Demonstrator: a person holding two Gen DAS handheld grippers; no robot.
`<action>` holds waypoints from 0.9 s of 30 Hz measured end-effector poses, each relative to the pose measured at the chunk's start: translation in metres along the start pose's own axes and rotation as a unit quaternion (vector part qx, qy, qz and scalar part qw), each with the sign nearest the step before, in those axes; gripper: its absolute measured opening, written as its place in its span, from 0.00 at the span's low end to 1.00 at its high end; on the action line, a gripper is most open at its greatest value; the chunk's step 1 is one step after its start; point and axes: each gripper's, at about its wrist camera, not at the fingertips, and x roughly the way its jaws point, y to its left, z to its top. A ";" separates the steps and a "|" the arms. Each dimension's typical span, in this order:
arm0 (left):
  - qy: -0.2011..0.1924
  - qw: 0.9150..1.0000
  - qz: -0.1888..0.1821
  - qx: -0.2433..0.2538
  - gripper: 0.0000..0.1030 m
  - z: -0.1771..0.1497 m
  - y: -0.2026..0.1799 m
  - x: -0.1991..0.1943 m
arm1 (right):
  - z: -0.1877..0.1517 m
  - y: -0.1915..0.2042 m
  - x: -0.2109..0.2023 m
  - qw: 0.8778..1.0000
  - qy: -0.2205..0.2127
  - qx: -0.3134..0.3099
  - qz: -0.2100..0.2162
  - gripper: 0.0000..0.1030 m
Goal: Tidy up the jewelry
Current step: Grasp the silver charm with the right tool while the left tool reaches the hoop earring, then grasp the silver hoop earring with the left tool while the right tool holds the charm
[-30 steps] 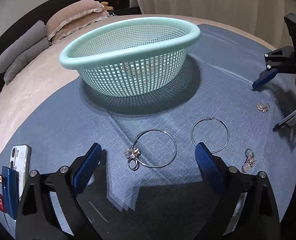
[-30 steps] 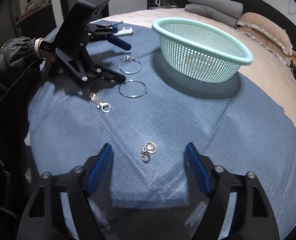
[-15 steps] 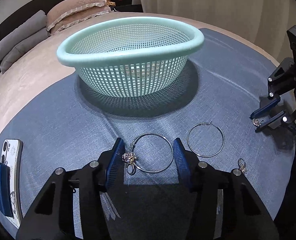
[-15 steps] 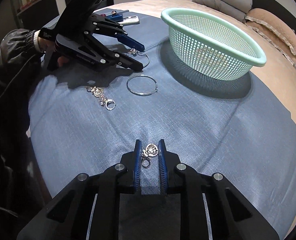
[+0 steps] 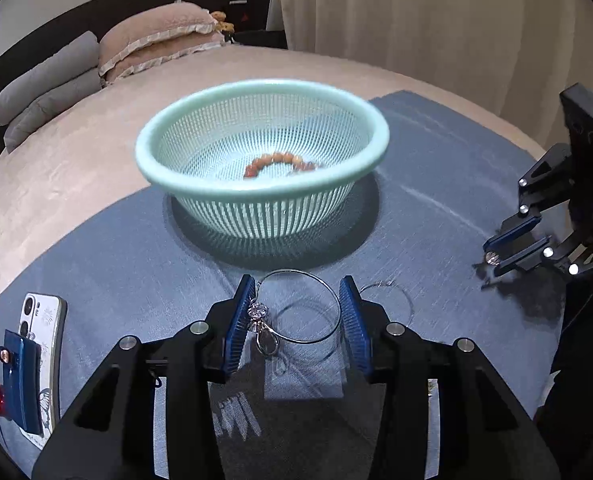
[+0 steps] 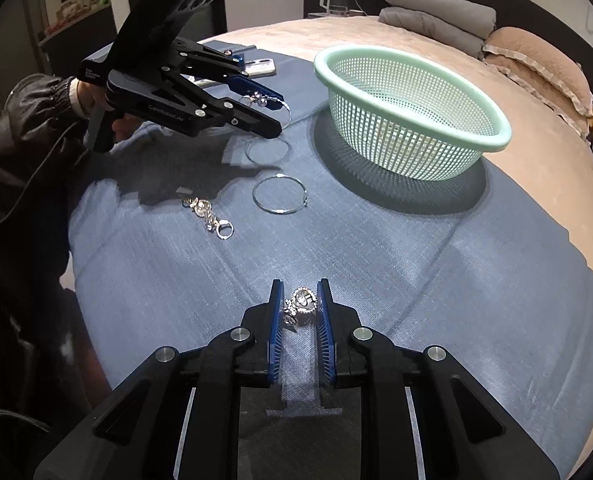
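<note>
Two pieces lifted, none dropped yet: left tongs clamping hoop earring, right tongs clamping crystal charm; beads already in basket; hoop and chain left on blue cloth.

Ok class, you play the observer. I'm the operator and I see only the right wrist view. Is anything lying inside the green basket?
Observer: Yes, a string of orange-brown beads lies in the bottom of the basket.
Operator: And is the hoop caught on both sides by the left tool?
Observer: Yes, the hoop spans the left tool from side to side, clear of the cloth; its jaws are closing on it.
</note>
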 end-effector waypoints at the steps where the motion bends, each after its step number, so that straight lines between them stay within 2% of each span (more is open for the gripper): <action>1: -0.016 1.000 -0.006 0.000 0.43 0.004 -0.001 -0.010 | 0.001 0.000 -0.002 1.000 -0.005 0.000 -0.001 0.15; 3: -0.038 0.999 -0.007 0.003 0.43 0.008 -0.002 -0.025 | 0.002 -0.002 -0.006 1.000 -0.012 0.002 0.002 0.15; 6: -0.048 0.999 -0.008 0.000 0.43 0.010 -0.002 -0.036 | 0.004 -0.002 -0.011 1.000 -0.022 0.003 0.003 0.15; 12: -0.025 0.999 0.018 0.008 0.45 0.002 0.000 -0.028 | 0.006 -0.006 -0.018 0.999 -0.036 0.003 0.006 0.15; 13: -0.017 1.000 0.020 0.008 0.48 0.000 0.002 -0.024 | 0.005 -0.005 -0.018 0.999 -0.037 0.005 0.007 0.15; 15: -0.018 0.999 0.036 0.008 0.70 -0.002 0.003 -0.024 | 0.003 -0.005 -0.018 0.999 -0.038 0.004 0.006 0.15; 21: -0.025 0.998 0.046 0.017 0.79 -0.005 0.005 -0.027 | 0.002 -0.005 -0.022 0.999 -0.041 0.004 0.010 0.15; 27: 0.011 0.996 0.053 0.075 0.82 -0.015 -0.010 -0.003 | 0.003 -0.004 -0.019 0.999 -0.035 -0.001 0.009 0.15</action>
